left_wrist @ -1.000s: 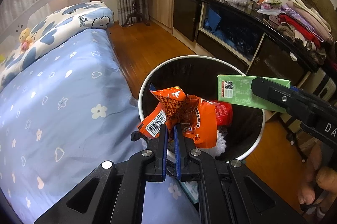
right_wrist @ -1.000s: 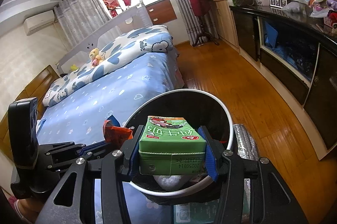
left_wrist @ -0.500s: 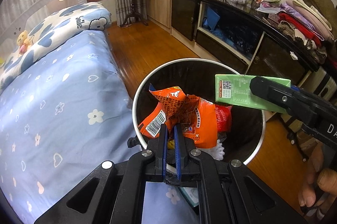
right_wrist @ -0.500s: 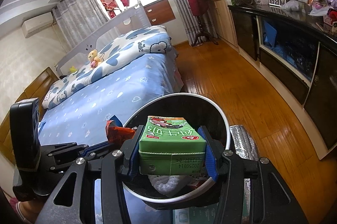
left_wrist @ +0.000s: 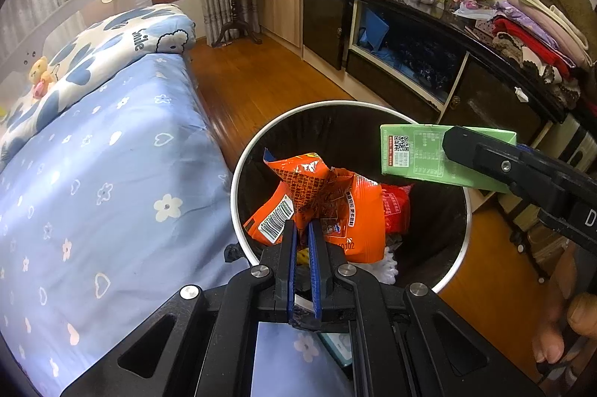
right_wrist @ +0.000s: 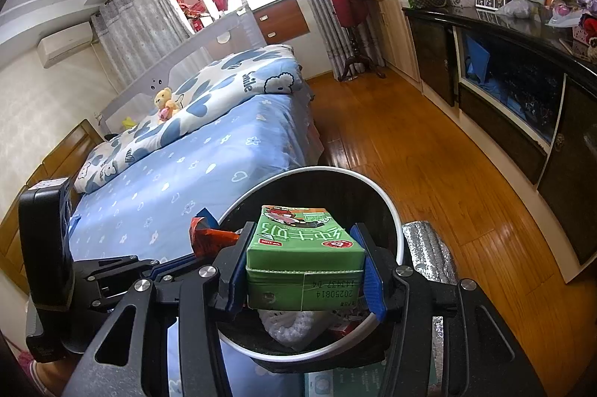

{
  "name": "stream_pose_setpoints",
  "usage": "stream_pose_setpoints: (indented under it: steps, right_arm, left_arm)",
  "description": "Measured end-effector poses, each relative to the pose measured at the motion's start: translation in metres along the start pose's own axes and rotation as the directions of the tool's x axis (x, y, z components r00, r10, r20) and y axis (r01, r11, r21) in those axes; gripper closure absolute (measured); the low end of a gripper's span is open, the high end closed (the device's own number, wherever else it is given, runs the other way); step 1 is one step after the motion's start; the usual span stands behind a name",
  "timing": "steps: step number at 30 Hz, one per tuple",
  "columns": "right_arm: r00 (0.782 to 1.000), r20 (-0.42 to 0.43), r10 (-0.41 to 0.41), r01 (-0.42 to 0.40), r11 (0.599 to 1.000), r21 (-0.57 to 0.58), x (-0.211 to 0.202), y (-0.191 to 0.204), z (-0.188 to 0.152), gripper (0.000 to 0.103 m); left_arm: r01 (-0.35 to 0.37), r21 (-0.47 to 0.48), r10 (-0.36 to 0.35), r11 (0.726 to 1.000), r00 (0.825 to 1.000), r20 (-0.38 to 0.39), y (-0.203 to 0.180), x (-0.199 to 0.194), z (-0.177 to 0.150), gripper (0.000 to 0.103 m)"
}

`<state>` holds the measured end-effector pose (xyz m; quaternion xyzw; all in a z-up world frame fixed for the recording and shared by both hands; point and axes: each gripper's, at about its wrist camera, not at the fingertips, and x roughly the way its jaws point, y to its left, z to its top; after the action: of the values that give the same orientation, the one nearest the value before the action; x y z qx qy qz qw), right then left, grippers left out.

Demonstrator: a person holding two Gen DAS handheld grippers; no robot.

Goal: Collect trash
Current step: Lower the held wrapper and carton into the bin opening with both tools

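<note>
A black trash bin with a white rim (left_wrist: 238,173) (right_wrist: 395,221) stands on the floor beside the bed. My left gripper (left_wrist: 302,229) is shut on a crumpled orange snack wrapper (left_wrist: 335,199), held over the bin's near left edge. The wrapper (right_wrist: 205,238) pokes up at the bin's left in the right wrist view. My right gripper (right_wrist: 304,260) is shut on a green drink carton (right_wrist: 304,247) lying flat between the blue pads, above the bin's opening. From the left wrist view the carton (left_wrist: 414,154) hangs over the bin's right side. White and red trash (left_wrist: 395,203) lies inside.
A bed with a blue flowered sheet (left_wrist: 93,173) fills the left. Wooden floor (right_wrist: 429,154) runs past the bin to a dark cabinet (left_wrist: 429,61) loaded with clothes and boxes. A silver foil mat (right_wrist: 429,247) lies right of the bin. A hand (left_wrist: 559,315) shows at lower right.
The bin's rim has slid slightly rightward and lower in the left wrist view, as that gripper shifts a little. Both grips are unchanged.
</note>
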<state>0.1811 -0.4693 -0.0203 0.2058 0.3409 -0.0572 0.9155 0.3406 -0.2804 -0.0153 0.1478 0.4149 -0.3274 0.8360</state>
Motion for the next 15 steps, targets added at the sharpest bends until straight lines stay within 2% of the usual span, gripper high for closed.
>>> stream_pose_setpoints:
  steps: [15]
  right_arm:
    - [1.000,-0.009,0.008,-0.008,1.000,0.006,0.0048,-0.0048,0.0013,0.052]
  left_arm:
    - [0.001,0.007,-0.001,1.000,1.000,-0.008,-0.0038,0.0044,0.0024,0.097]
